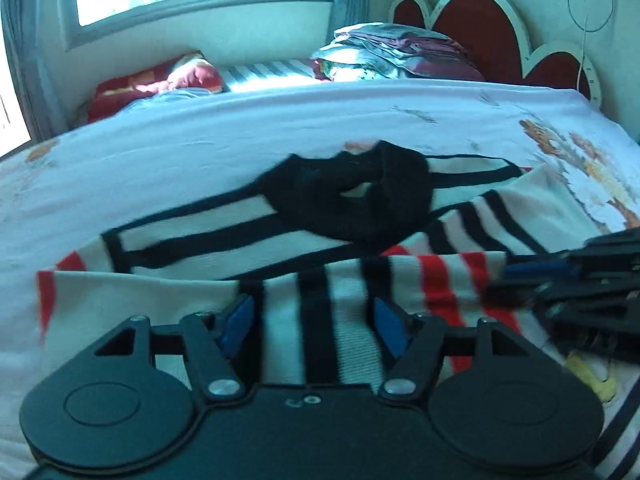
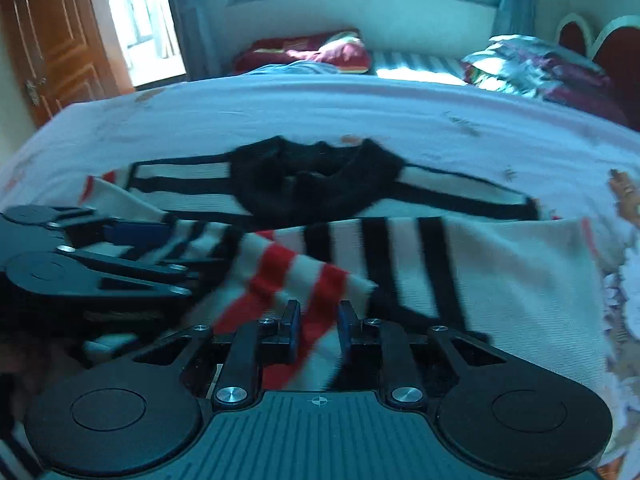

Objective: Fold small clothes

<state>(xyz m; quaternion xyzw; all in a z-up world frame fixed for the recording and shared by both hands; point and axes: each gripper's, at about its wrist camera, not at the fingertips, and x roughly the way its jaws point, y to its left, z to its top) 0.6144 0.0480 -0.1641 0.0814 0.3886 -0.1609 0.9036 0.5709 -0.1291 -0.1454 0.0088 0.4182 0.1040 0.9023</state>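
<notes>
Here, striped sweater (image 2: 500,280) sleeve pinched in right hand-held gripper (image 2: 318,322), left hand-held gripper (image 1: 316,320) wide over it

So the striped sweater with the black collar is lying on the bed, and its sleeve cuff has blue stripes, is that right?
Not quite: the sleeve cuff has red stripes, as the right wrist view shows. The striped sweater with the black collar does lie on the bed.

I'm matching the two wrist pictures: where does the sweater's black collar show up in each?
Left wrist view: black collar sits at picture centre, above the left hand-held gripper.
Right wrist view: black collar sits centre, slightly above the middle.
Shared landmark: the red pillow under the window.
</notes>
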